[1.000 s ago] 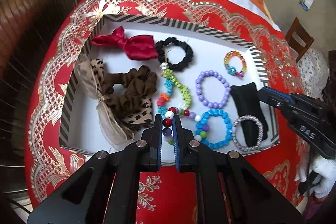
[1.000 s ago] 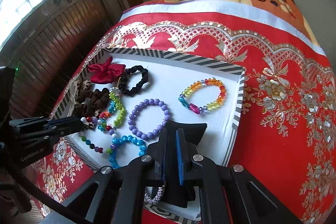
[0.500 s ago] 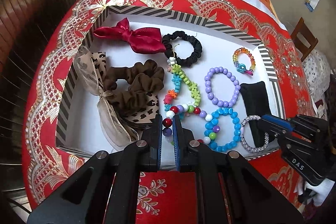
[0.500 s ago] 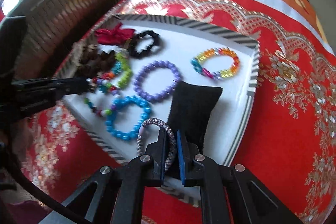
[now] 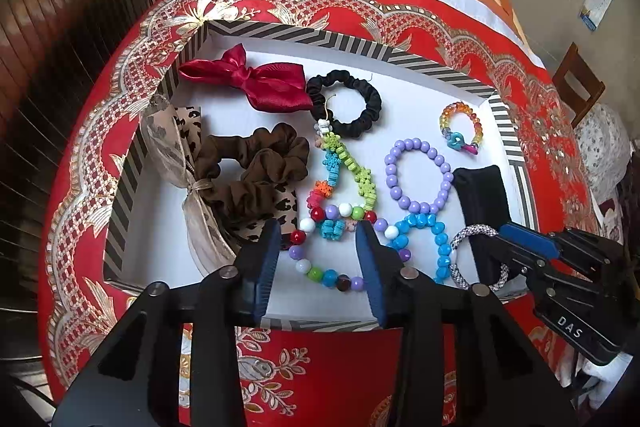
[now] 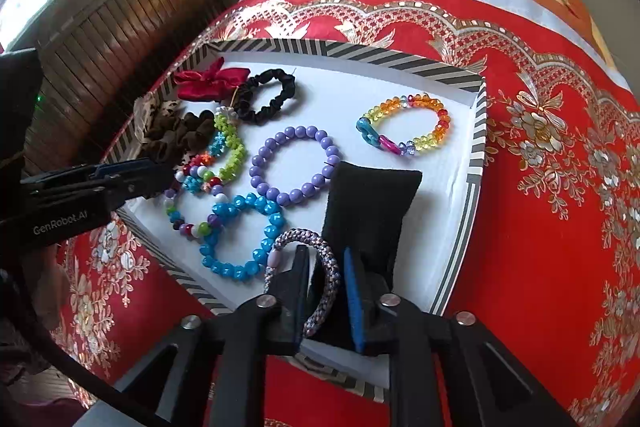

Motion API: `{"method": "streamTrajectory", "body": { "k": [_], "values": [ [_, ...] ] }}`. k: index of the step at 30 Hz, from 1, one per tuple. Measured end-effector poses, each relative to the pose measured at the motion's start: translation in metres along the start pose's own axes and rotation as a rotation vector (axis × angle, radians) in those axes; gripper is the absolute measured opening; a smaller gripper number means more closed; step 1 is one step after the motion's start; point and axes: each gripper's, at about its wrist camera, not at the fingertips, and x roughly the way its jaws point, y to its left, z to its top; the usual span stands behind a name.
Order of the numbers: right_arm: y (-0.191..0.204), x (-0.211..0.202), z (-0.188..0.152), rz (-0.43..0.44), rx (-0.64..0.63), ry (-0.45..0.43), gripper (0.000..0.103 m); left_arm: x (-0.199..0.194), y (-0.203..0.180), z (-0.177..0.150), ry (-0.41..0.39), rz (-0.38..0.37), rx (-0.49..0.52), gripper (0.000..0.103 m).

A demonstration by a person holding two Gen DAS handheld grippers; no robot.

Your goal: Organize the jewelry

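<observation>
A striped-rim white tray (image 5: 344, 43) holds the jewelry. My left gripper (image 5: 316, 239) is open over the multicolour bead bracelet (image 5: 320, 267), which lies flat in the tray between the jaws. My right gripper (image 6: 324, 263) is open, its jaws on either side of the braided grey-pink bracelet (image 6: 328, 267), which rests on a black velvet cushion (image 6: 368, 211). Nearby lie a blue bead bracelet (image 6: 240, 239), a purple bead bracelet (image 6: 296, 163), a rainbow crystal bracelet (image 6: 404, 125) and a green snowflake bracelet (image 5: 352, 171).
Hair items fill the tray's left side: red bow (image 5: 256, 79), black scrunchie (image 5: 348, 103), brown scrunchie (image 5: 256, 175), leopard ribbon (image 5: 176, 147). The tray sits on a red and gold cloth (image 6: 560, 187). A wooden shutter (image 6: 120, 15) stands to the left.
My left gripper has opened and let go of the multicolour bead bracelet. My right gripper has opened around the braided bracelet, having moved back to the tray's near edge.
</observation>
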Motion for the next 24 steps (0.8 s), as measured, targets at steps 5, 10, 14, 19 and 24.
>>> {"method": "streamTrajectory", "body": {
  "k": [5, 10, 14, 19, 24],
  "values": [
    [0.001, -0.009, -0.004, 0.006, 0.029, -0.022, 0.023, -0.005, -0.001, -0.003, -0.011, 0.013, 0.007, 0.044],
    [0.001, -0.019, -0.009, 0.007, 0.065, -0.047, 0.027, -0.013, -0.004, -0.006, -0.043, 0.035, 0.012, 0.044],
    [0.002, -0.026, -0.015, 0.008, 0.103, -0.068, 0.029, -0.021, -0.008, -0.010, -0.063, 0.052, 0.023, 0.044],
    [0.005, -0.034, -0.021, -0.007, 0.135, -0.086, 0.031, -0.029, -0.013, -0.016, -0.077, 0.063, 0.045, 0.044],
    [0.008, -0.042, -0.026, -0.029, 0.160, -0.110, 0.032, -0.038, -0.018, -0.024, -0.092, 0.058, 0.049, 0.044]
  ]
}}
